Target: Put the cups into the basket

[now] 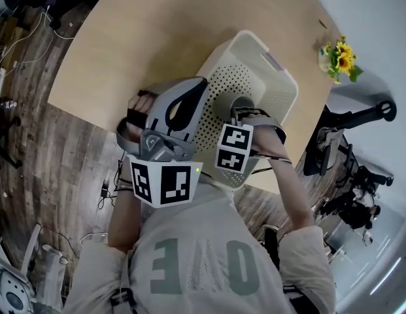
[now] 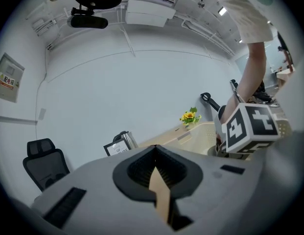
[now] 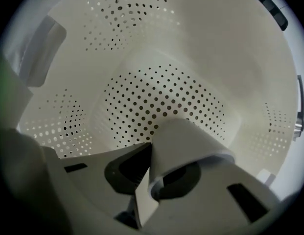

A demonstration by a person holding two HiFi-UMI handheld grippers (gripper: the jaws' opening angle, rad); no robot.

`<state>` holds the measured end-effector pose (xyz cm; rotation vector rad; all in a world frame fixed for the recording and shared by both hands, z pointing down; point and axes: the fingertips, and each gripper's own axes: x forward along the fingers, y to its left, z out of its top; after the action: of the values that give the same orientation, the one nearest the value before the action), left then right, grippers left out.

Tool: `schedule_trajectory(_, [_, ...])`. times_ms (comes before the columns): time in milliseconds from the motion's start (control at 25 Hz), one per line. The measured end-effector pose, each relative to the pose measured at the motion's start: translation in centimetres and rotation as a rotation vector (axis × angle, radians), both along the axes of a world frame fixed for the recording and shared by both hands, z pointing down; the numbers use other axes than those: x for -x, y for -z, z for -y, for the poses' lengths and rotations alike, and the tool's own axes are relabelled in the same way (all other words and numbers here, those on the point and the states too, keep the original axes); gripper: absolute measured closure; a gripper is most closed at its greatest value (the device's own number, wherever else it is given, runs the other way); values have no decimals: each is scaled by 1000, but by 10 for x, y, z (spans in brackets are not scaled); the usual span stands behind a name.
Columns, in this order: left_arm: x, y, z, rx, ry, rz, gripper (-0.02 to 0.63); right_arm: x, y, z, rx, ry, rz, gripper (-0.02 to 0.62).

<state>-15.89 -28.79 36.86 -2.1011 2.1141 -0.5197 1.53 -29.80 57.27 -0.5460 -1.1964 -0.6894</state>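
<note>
The right tongs (image 1: 244, 108) (image 3: 152, 153) are reaching down into the white perforated basket (image 1: 281, 87) (image 3: 156, 97). The basket is standing on the right part of the wooden surface (image 1: 144, 38), close to the near edge. In the right gripper view, the jaws are clamping a white cup (image 3: 186, 146) at its open end, with the cup body pointing away toward the basket floor. The cup is sitting inside the basket walls, over the dotted floor; whether it is touching that floor is not showing. The head view is not showing the cup, because the right tongs and their marker cube (image 1: 234, 148) are covering it.

The left tongs (image 1: 199, 87) (image 2: 155, 151) are hovering just beside the left wall of the basket. In the left gripper view, the jaws are meeting tip to tip and are gripping nothing. They are pointing at a pale wall, with the basket rim (image 2: 200, 133) lying to the right.

A bunch of sunflowers (image 1: 341, 57) (image 2: 189, 116) is standing at the far right end of the surface, well apart from the basket. A black office chair (image 2: 41, 160) is standing at the left by the wall.
</note>
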Motion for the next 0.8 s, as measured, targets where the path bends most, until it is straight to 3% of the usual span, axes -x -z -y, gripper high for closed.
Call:
schedule_trajectory(320, [4,-3,-5,24,20,9,597,1,-1,-2,-2,-8,-1,560])
schedule_trajectory(640, [1,-8,-1,31,22,-4,597,4,5,-11,28,-37,74,557])
schedule_trajectory(800, [1,-6,-1,20,20,-14,597,5,8,-9,13,-48,90,525])
